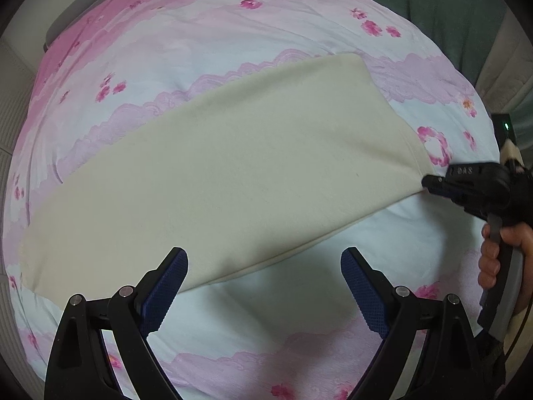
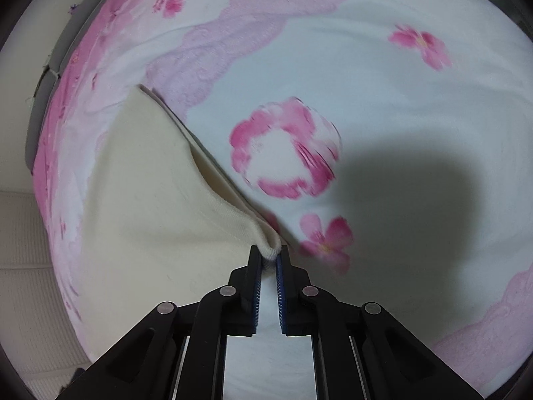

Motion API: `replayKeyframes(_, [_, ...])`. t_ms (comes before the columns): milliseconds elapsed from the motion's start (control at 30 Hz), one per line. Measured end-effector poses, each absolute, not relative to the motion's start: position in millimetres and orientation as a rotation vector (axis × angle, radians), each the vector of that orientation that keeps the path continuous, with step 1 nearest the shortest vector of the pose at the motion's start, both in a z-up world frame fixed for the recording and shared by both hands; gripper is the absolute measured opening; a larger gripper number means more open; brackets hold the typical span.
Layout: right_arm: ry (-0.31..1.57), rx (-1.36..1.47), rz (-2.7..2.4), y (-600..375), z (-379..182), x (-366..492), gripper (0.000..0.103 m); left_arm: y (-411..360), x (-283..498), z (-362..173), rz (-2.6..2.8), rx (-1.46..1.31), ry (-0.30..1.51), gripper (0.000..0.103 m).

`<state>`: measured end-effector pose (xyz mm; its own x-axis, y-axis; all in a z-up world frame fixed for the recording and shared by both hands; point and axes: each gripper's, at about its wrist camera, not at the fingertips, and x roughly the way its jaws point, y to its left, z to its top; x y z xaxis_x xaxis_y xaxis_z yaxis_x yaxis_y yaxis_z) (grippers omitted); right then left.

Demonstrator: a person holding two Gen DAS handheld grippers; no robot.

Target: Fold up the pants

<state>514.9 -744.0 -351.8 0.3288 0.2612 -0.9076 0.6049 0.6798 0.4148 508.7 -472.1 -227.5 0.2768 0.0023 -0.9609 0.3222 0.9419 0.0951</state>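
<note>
Pink-and-white flowered bedding (image 1: 266,33) covers the bed that carries everything, and the cream, soft knit pants (image 1: 233,173) lie across it as one long flat band, already doubled leg on leg to judge by the two layers at the hem. Farthest left of the pants, their wide end spreads toward the edge of the bed; whether that is the waistband cannot be told. Near the lower edge of the pants, the left gripper (image 1: 263,283) hangs released, blue pads wide apart, one pad over the cloth and the other over bare bedding, nothing between them. At the right end of the pants, the right gripper (image 2: 269,258) is clenched on the corner of the hem (image 2: 270,249), the cloth bunched between its pads, a person's hand (image 1: 499,250) on its handle. The step in hand looks like taking hold for the crosswise fold. To do it well, the left gripper should probably close on the near edge of the pants, catching both layers, before anything lifts. The right grip holds only a small pinch, so a slow, low lift toward the left end of the pants would keep it from slipping and stop the lower layer dragging.
</note>
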Motion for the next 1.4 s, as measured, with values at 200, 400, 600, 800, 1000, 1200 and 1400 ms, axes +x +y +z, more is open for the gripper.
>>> replayKeyframes(200, [1.231, 0.833, -0.228, -738, -344, 502, 0.046, -467, 518, -228, -0.213, 0.313, 1.27, 0.094])
replayKeyframes(400, [1.19, 0.917, -0.18, -733, -362, 498, 0.051, -474, 549, -223, -0.36, 0.421, 1.176, 0.094])
replayKeyframes(600, [1.086, 1.034, -0.179, -741, -375, 495, 0.051, -507, 615, -220, -0.59, 0.544, 1.096, 0.094])
replayKeyframes(800, [0.996, 1.129, -0.197, -744, -392, 488, 0.05, -560, 695, -240, -0.858, 0.484, 1.211, 0.094])
replayKeyframes(1000, [0.955, 1.147, -0.211, -743, -399, 484, 0.05, -619, 736, -274, -0.996, 0.567, 1.294, 0.092])
replayKeyframes(1200, [0.933, 1.163, -0.201, -747, -400, 480, 0.05, -669, 753, -302, -1.102, 0.741, 1.312, 0.086])
replayKeyframes(1400, [0.921, 1.178, -0.184, -751, -403, 470, 0.049, -690, 755, -334, -1.194, 0.83, 1.405, 0.075])
